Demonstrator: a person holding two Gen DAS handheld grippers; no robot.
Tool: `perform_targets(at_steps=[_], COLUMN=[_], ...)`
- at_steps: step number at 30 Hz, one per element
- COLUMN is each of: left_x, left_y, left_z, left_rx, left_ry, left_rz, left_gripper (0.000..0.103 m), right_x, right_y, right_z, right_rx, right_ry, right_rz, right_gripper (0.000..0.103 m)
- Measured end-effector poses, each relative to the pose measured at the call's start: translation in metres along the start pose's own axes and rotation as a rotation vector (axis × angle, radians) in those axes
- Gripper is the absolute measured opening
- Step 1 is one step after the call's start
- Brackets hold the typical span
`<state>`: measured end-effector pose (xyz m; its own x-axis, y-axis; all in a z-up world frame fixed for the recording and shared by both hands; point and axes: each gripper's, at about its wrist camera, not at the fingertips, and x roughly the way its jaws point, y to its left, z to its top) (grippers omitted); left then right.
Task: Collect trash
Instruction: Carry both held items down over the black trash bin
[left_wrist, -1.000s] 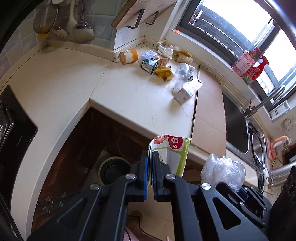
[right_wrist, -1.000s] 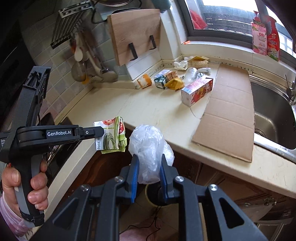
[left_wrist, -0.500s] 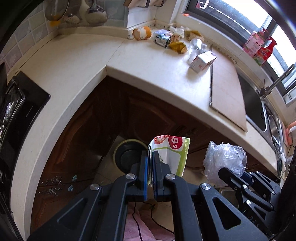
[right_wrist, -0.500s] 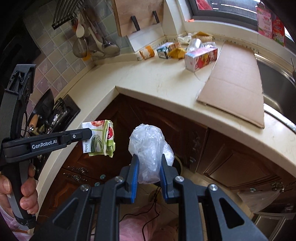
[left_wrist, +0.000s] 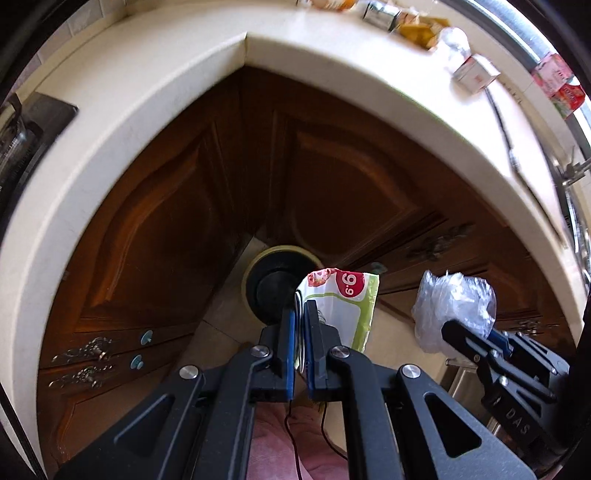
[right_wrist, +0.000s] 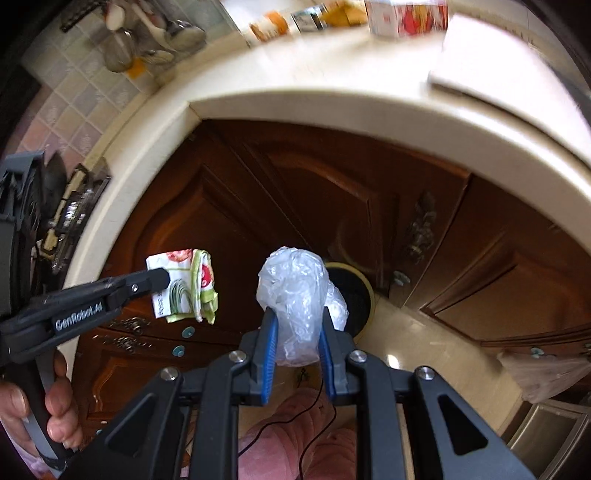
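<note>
Left wrist view: my left claw (left_wrist: 302, 339) is clamped on one folded food wrapper (left_wrist: 340, 306), white and green with a red disc printed "9.9"; the right claw (left_wrist: 476, 341) enters at lower right, gripping one crumpled clear plastic bag (left_wrist: 452, 306). Right wrist view: the right claw (right_wrist: 297, 334) pinches that bag (right_wrist: 295, 295) between blue pads (right_wrist: 269, 339). Only this view shows my left hand (right_wrist: 40, 402) on the gripper handle, the wrapper's (right_wrist: 184, 286) tomato print and folded edge, and the utensils (right_wrist: 147, 40) hanging on the tiled wall. Both items hang in the air above the floor, below the cream surface (left_wrist: 332, 51). One round bin (left_wrist: 275, 284) with a pale rim and dark interior stands on the floor against the brown cabinets (left_wrist: 166, 229), directly beyond both claws. Further blurred trash lies on the surface, including one carton (left_wrist: 474, 74).
</note>
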<state>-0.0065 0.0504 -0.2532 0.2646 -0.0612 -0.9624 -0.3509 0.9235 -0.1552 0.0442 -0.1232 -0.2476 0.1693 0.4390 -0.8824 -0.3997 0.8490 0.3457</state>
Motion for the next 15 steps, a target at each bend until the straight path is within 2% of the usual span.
perform_targets(at_steps=[8, 15], left_x=[0.075, 0.155], left_y=[0.013, 0.024], left_z=[0.007, 0.006], left_rx=[0.022, 0.018], left_ry=[0.015, 0.036], left_rz=[0.042, 0.051], left_gripper=[0.002, 0.002], right_x=[0.064, 0.143], right_y=[-0.019, -0.046], right_z=[-0.002, -0.02], right_rx=[0.02, 0.043], right_ry=[0.02, 0.08], right_rz=[0.016, 0.035], right_gripper=[0.02, 0.021])
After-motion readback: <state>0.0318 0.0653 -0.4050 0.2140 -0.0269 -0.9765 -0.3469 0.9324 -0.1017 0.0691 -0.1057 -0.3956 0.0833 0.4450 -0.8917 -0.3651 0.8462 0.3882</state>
